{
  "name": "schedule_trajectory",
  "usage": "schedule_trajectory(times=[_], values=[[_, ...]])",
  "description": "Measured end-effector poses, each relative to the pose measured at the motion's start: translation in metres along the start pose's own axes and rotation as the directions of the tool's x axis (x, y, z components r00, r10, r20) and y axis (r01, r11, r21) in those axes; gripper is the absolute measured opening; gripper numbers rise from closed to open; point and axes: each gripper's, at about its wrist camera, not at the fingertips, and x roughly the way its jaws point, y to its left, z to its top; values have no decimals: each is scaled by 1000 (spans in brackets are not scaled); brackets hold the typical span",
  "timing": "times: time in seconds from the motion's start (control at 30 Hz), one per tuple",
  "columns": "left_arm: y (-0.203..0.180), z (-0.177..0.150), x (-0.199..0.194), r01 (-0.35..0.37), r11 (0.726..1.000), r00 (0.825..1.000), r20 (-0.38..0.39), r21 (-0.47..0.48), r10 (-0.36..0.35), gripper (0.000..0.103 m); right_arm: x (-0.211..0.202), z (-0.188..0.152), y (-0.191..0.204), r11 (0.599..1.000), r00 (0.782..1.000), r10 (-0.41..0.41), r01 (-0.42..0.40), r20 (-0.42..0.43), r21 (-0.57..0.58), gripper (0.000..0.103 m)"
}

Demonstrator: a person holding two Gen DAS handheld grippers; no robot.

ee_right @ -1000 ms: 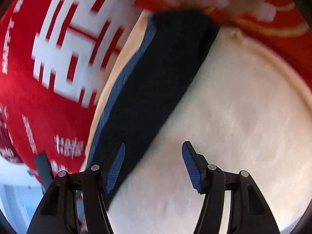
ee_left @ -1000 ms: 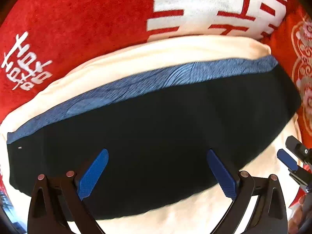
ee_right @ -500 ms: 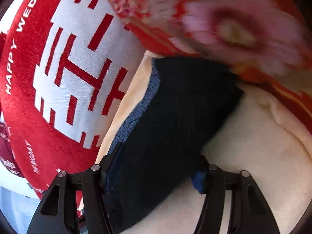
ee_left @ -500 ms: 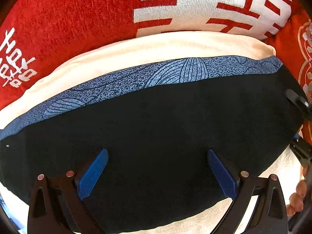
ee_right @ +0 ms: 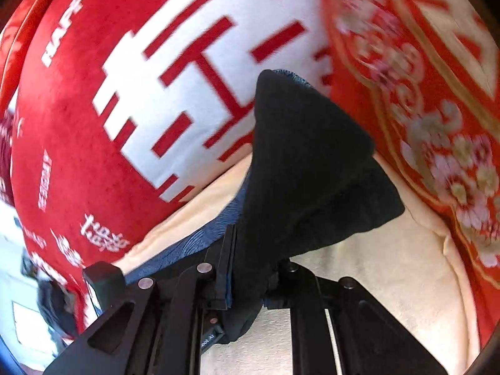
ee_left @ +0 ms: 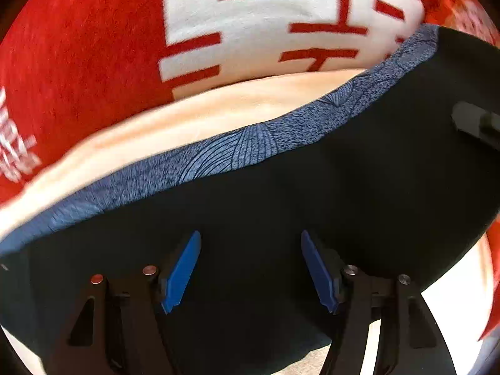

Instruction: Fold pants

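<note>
The pants are black with a blue patterned band along the far edge. They lie folded on a cream cushion. My left gripper hovers over the black cloth with its blue pads partly closed and a gap between them, holding nothing. My right gripper is shut on the right end of the pants and lifts that end so it stands up as a peak. The right gripper's body also shows in the left wrist view.
A red pillow with large white characters stands behind the cushion and also shows in the right wrist view. A red floral cover with gold trim lies to the right. Bare cream cushion lies right of the right gripper.
My right gripper closed on the right end of the pants and raised it. My left gripper's fingers narrowed from wide open while moving closer over the cloth.
</note>
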Motion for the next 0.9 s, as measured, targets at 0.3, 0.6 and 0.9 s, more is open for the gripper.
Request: schedule_trajectory(times=[0.3, 0.6, 0.9], values=[[55, 3, -42, 126, 982, 991, -32, -139, -132, 68, -3, -19, 92, 963, 997, -70, 63, -17, -262, 14], [192, -40, -91, -38, 966, 999, -34, -254, 30, 84, 75, -116, 223, 796, 976, -196, 103, -93, -597, 19], [277, -76, -91, -140, 938, 988, -112, -317, 110, 84, 122, -234, 272, 451, 903, -429, 220, 6, -865, 51]])
